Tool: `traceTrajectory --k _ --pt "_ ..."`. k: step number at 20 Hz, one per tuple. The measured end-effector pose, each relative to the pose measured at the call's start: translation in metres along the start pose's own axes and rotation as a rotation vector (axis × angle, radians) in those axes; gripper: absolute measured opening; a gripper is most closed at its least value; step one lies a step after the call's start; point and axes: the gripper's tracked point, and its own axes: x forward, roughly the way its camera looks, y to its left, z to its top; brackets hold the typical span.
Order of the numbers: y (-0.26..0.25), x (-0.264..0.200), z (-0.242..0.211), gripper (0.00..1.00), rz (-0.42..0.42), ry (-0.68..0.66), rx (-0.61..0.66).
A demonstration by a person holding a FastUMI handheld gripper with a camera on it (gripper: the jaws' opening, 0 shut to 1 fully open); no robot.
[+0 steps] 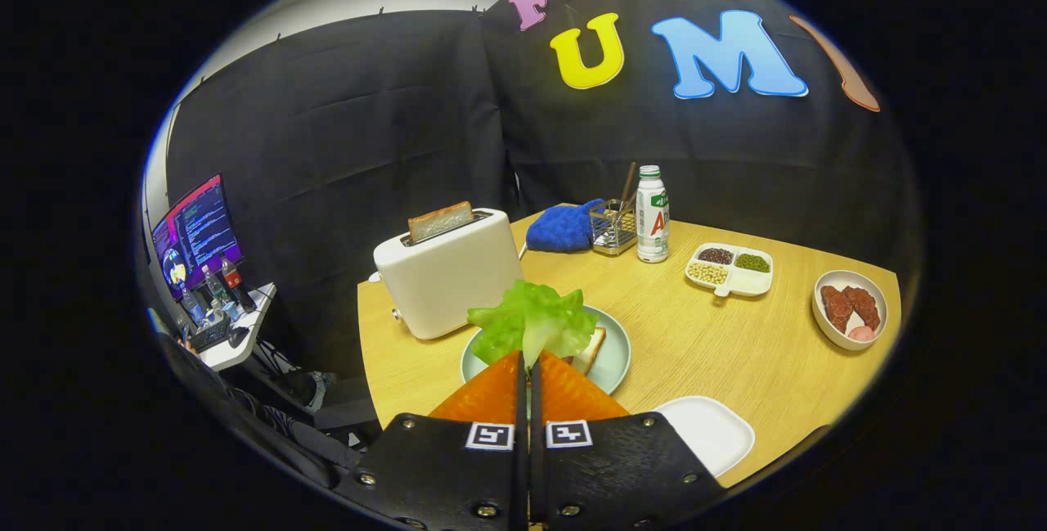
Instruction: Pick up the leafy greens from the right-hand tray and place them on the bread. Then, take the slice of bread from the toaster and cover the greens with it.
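The gripper (528, 363) has its two fingers pressed nearly together, and they pinch the pale stem end of the greens (532, 320) between their tips. The leaf stands up from the fingertips and spreads over the plate (615, 351). On the plate lies a bread slice (590, 349); only its corner shows to the right of the greens. Whether the leaf already rests on this slice or hangs just above it cannot be told, because the greens cover the place of contact.

The greens are very light and soft. They look like a thin, ruffled leaf that bends and can tear, so a gentle pinch is enough. The thick stem, where the fingers hold now, is the best place, because the frilled edges would fold or slip away.

Behind the plate, to its left, stands the toaster (446, 273), and a second slice (440, 220) sticks up out of its slot. This slice seems stiff but crumbly and light. It is probably best taken by its upper edge, across the flat faces, with modest force so it does not break.

In front of the plate, to its right, lies a white tray (713, 431), near the fingers.
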Motion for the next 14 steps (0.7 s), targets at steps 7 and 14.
traceTrajectory --k 7,14 --pt "-0.013 0.05 -0.028 0.0 -0.023 0.069 0.017" --pt "-0.025 0.055 -0.042 0.19 -0.09 0.076 0.016"
